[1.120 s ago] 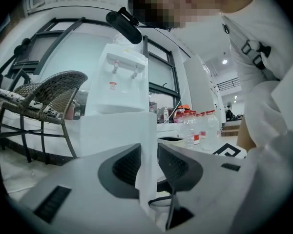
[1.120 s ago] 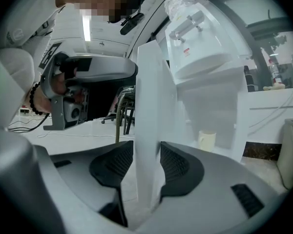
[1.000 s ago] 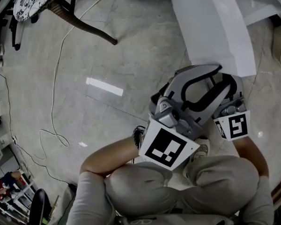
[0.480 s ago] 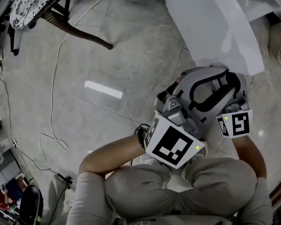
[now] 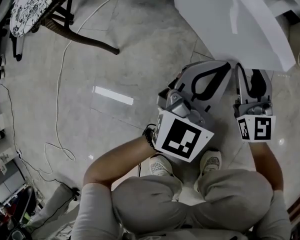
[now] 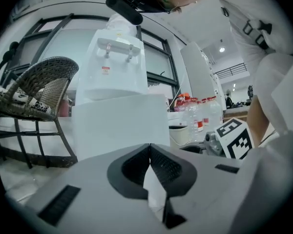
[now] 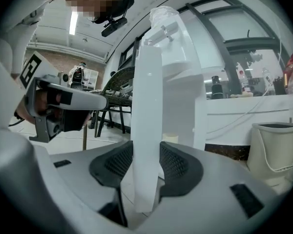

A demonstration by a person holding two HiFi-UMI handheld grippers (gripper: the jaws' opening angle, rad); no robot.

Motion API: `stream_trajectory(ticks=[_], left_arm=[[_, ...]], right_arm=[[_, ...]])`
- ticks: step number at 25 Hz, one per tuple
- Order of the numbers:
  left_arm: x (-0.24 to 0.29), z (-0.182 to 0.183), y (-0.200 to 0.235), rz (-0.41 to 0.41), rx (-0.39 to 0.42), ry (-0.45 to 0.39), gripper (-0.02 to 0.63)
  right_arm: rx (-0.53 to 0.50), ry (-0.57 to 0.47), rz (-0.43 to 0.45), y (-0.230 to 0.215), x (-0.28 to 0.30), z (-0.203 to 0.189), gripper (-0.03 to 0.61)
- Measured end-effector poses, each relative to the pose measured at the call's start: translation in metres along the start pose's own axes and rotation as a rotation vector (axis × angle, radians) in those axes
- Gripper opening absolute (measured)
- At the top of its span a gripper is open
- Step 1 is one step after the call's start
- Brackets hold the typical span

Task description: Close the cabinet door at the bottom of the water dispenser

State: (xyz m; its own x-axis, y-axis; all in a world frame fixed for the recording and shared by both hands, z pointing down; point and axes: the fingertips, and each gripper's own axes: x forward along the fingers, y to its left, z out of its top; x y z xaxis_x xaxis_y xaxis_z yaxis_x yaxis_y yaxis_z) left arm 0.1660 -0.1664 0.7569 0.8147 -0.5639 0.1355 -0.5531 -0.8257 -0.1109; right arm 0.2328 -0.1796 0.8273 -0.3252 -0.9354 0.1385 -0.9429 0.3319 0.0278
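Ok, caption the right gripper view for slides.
Right gripper fingers clamp the edge of the flat white cabinet door, white water dispenser behind.

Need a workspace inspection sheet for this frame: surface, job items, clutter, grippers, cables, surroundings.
surface: pale tiled floor with a glare patch.
job's things: water dispenser; its white cabinet door stands open.
clutter: wicker chair with patterned cushion; bucket; bottles.
grippers: left hand-held gripper has just closed, with nothing between its jaws; right hand-held gripper is clamped on the door's edge.
cables: white cable and dark cable lie loose on the floor.
surroundings: windows and a counter behind; the person is crouching.
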Motion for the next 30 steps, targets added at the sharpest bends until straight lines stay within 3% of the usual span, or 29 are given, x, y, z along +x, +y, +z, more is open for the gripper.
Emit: stream_trajectory(ticks=[15, 25, 30], left_arm=[[0.044, 0.014, 0.001, -0.052, 0.134, -0.004, 0.009], [0.072, 0.017, -0.002, -0.027, 0.114, -0.024, 0.009], [0.091, 0.018, -0.001, -0.017, 0.062, -0.049, 0.009]], right_arm=[[-0.002, 0.004, -0.087, -0.043, 0.012, 0.001, 0.181], [-0.009, 0.009, -0.151, -0.07, 0.018, 0.002, 0.187], [0.014, 0.003, -0.187, -0.091, 0.024, 0.003, 0.162]])
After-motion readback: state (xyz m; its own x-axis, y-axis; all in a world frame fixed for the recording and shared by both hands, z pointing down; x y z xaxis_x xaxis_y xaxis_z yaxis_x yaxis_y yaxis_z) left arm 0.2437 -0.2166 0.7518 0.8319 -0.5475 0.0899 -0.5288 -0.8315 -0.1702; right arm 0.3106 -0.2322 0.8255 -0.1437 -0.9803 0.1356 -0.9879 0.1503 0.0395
